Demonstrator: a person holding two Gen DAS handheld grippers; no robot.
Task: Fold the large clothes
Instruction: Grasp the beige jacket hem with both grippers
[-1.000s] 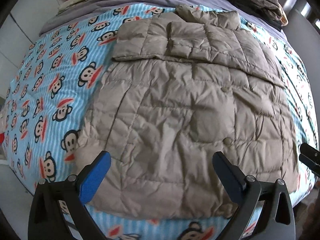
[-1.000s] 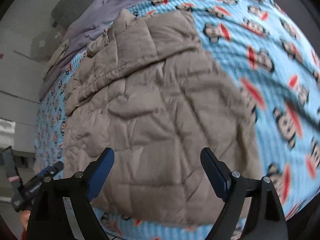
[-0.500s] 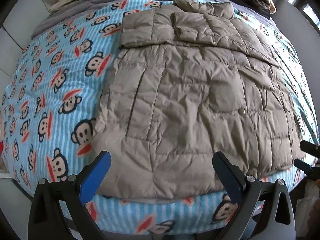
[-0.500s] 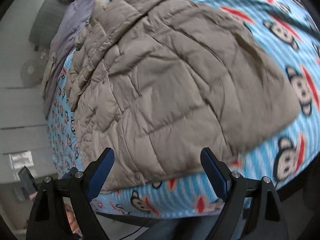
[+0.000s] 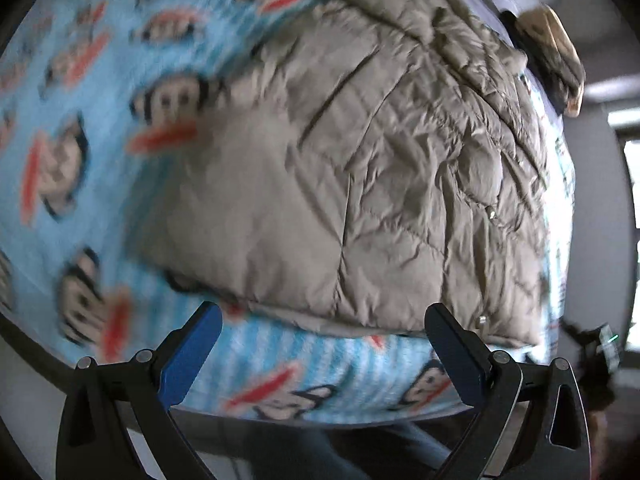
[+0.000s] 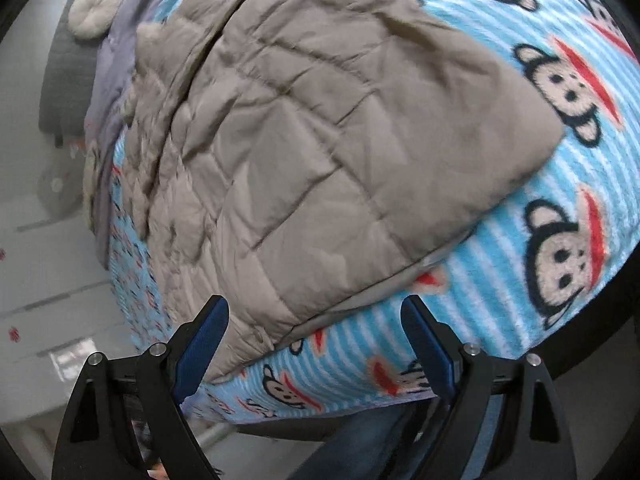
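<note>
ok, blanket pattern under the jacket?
Light blue and white stripes with cartoon monkey faces; clearest in the right wrist view.

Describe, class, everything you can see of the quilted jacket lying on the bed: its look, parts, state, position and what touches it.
The quilted jacket is grey-beige, puffy, stitched into padded panels and much creased, with small snap buttons along one edge. It lies spread flat on the blue striped monkey-print blanket, its hem close to the bed's near edge, and its far end looks bunched or folded over towards the grey bedding. Nothing holds it: the left gripper and the right gripper are both open just short of the hem.
</note>
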